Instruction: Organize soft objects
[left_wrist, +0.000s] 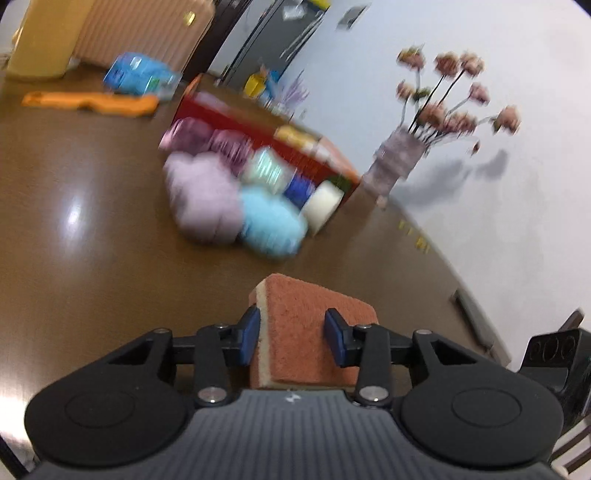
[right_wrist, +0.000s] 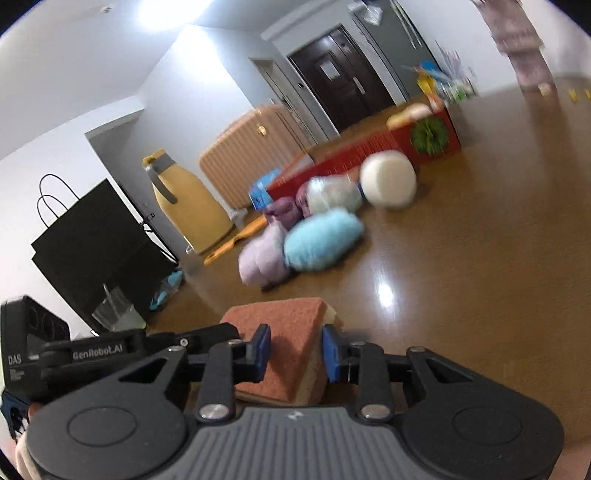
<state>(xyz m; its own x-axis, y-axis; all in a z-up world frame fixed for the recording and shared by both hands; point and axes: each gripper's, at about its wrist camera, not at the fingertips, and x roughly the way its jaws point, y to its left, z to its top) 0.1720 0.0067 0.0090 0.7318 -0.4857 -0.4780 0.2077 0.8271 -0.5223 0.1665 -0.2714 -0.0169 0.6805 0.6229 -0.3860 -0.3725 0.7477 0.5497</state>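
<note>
My left gripper is shut on an orange-topped yellow sponge. My right gripper is shut on the same sponge, with the left gripper close at its left. Ahead on the brown table lies a pile of soft things: a lilac plush, a light blue plush, a cream roll and purple pieces. Behind them stands a red basket.
A vase of pink flowers stands by the white wall. An orange cloth, a blue packet, a yellow jug and a black bag stand at the table's far side. The table edge runs right.
</note>
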